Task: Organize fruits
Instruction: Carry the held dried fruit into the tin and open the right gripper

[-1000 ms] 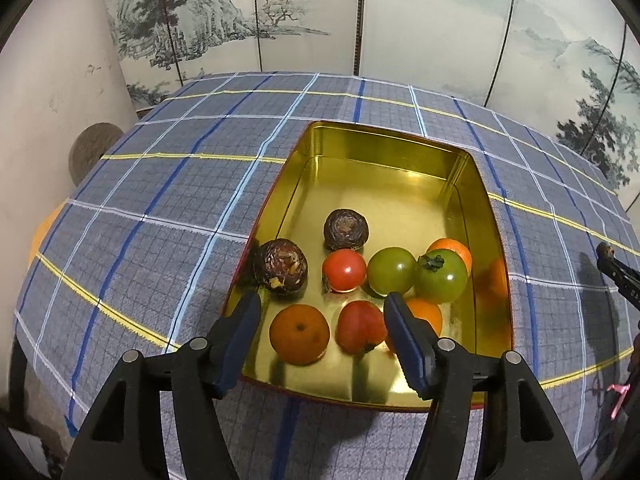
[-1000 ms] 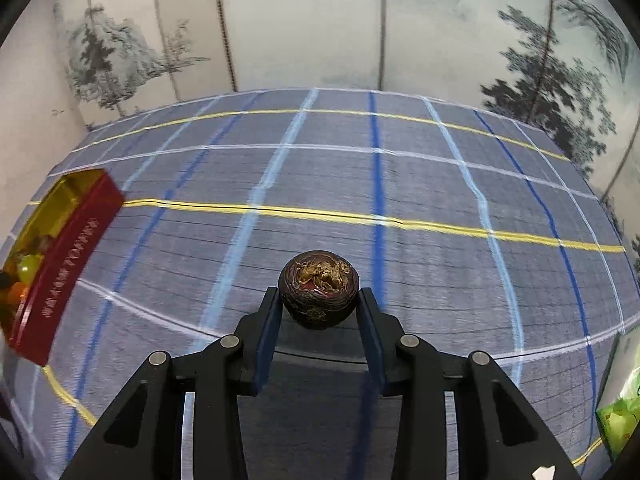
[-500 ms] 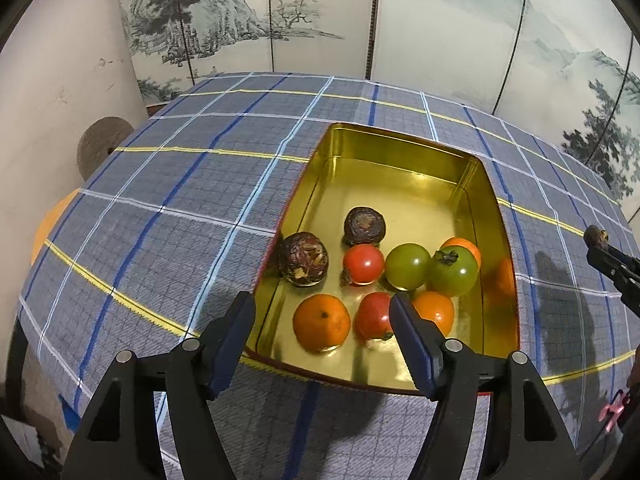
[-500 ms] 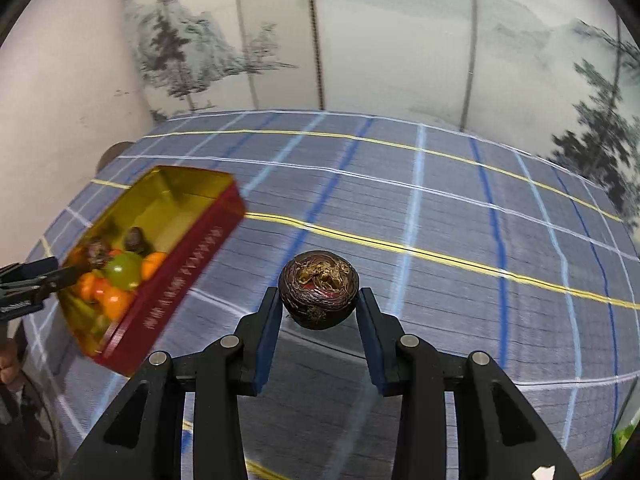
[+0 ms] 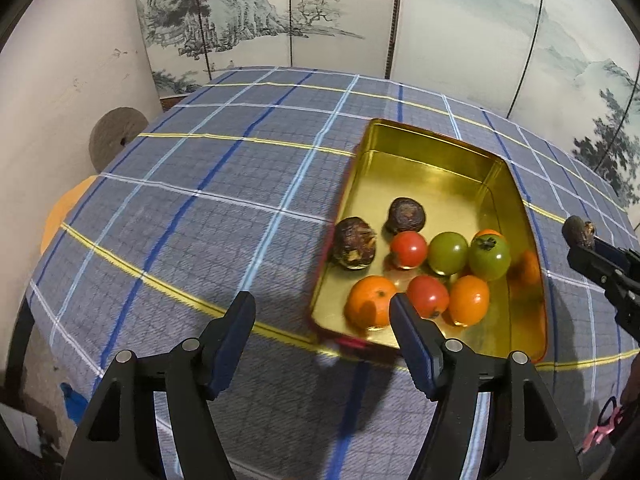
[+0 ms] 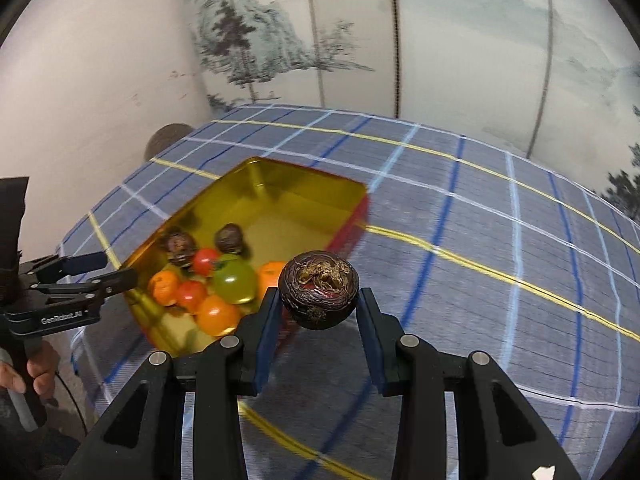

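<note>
Above the plaid-clothed surface (image 6: 460, 240), the right claw (image 6: 318, 300) pinches a dark, wrinkled round fruit (image 6: 319, 295).
It angles downward just beside the gold rectangular tin (image 6: 280, 172) of tomatoes and oranges; the left claw (image 5: 322, 318), spread with nothing between its fingers, tilts down at the tin's near end.

L wrist cam: mounted behind the left gripper (image 5: 322, 312), looks fwd and steeply down along its fingers at the plaid tablecloth (image 5: 200, 208); gold tin (image 5: 520, 200) close, right of centre. R wrist cam: behind the right gripper (image 6: 318, 304), same downward pitch, tin at left, mid-range. Shared: tin, tablecloth, painted folding screen (image 6: 460, 40). Each cam catches the opposite gripper at frame edge.
</note>
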`<state>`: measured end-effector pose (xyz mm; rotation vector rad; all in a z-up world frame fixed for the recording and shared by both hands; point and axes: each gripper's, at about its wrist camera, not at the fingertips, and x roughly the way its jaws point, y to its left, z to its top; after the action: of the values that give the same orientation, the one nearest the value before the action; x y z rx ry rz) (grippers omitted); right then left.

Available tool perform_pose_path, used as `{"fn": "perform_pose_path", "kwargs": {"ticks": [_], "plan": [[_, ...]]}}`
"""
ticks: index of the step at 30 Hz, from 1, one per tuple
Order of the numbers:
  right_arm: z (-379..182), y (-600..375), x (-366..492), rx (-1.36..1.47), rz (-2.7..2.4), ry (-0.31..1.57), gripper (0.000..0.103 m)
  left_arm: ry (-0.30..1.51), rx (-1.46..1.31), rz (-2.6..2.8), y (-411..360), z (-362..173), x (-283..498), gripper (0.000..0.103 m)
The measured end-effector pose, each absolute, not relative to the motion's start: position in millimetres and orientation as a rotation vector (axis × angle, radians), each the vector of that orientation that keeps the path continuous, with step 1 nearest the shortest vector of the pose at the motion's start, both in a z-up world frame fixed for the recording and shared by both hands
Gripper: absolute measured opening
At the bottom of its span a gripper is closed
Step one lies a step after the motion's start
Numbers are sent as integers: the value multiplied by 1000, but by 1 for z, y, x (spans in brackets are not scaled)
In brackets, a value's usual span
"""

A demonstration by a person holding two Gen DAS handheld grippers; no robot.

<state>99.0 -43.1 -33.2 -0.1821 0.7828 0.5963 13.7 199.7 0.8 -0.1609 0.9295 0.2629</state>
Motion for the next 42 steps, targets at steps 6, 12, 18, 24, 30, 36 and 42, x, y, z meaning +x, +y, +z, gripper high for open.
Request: {"fn": "perform_pose_path", "kwargs": {"ticks": [6, 12, 18, 24, 30, 36, 42], "plan": [[-41, -11, 86, -229, 664, 801, 35, 932, -155, 278, 209, 0, 7, 70], [-49, 13, 79, -272, 701, 816, 35, 937, -134, 286, 212, -1, 4, 70], [-58, 29, 76, -300, 706, 828, 35, 938, -130, 285, 213, -1, 3, 70], [-61, 37, 77, -311, 698, 826, 35, 939, -127, 297, 217, 0, -1, 70], [-67, 48, 79, -318, 678, 823, 35, 940, -128, 299, 220, 0, -5, 70], [-72, 52, 77, -316, 683, 834, 35, 942, -130, 299, 220, 1, -5, 70], [-72, 52, 76, -294, 685, 843, 37, 942, -135, 301, 218, 2, -8, 70]]}}
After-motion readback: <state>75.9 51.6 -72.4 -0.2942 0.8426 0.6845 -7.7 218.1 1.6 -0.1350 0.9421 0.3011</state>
